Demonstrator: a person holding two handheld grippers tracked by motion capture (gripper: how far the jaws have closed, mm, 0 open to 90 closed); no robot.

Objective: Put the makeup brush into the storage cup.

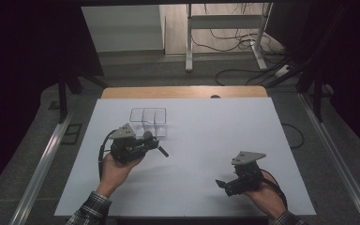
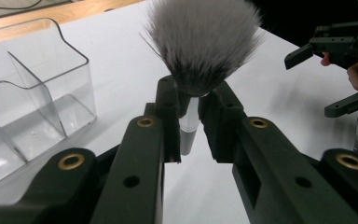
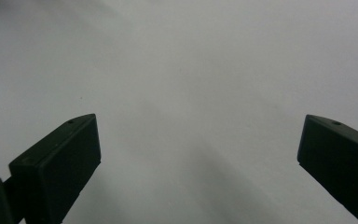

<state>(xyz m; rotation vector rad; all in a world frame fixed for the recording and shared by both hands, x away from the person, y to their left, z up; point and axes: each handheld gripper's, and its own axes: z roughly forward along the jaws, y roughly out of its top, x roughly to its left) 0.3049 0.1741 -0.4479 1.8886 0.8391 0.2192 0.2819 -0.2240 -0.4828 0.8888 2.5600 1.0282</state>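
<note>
Overhead, the left hand (image 1: 115, 169) held the left gripper (image 1: 158, 146) just in front of a clear divided organizer (image 1: 148, 121), while the right hand (image 1: 266, 197) kept the right gripper (image 1: 221, 183) low near the table's near right edge, well apart. A white sheet (image 1: 206, 140) covered the wooden table (image 1: 183, 92); cables lay on the floor behind. Along the left gripper (image 2: 189, 123), the jaws were clamped on a makeup brush (image 2: 200, 51), bristles up, the organizer (image 2: 32, 102) beside it. Along the right gripper (image 3: 198, 149), the jaws stood wide apart over the bare sheet (image 3: 191, 70).
</note>
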